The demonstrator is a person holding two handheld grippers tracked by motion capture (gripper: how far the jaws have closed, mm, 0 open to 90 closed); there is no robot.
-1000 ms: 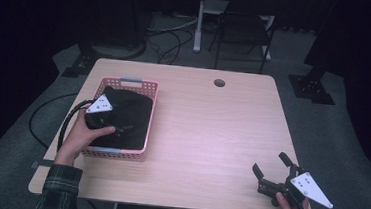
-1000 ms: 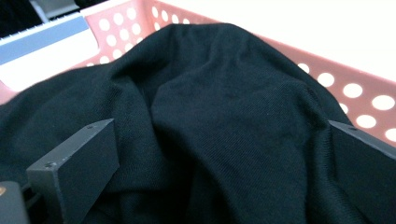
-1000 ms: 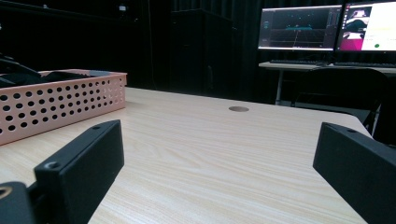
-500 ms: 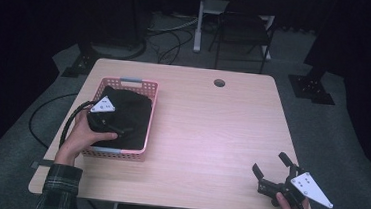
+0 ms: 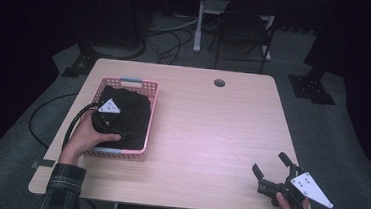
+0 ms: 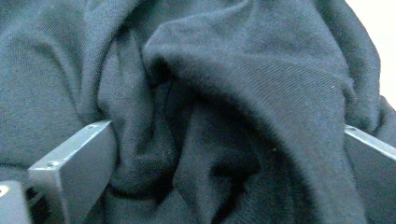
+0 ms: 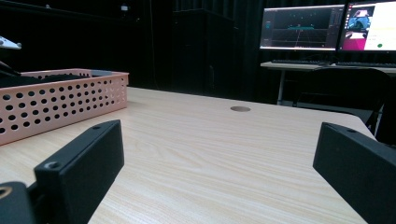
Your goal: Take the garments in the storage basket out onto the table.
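Where the pink perforated basket (image 5: 148, 112) stands at the table's (image 5: 211, 136) left side, a black knit garment (image 5: 132, 118) lies bundled inside it. Left gripper (image 6: 224, 163): pressed down into the garment, jaws apart, folds of cloth bunched between and over them. Right gripper (image 5: 274, 171): near the table's front right corner, well apart from the basket, jaws wide apart, holding nothing.

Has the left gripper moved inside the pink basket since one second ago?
Yes. The left gripper has shifted slightly toward the pink basket's far end.
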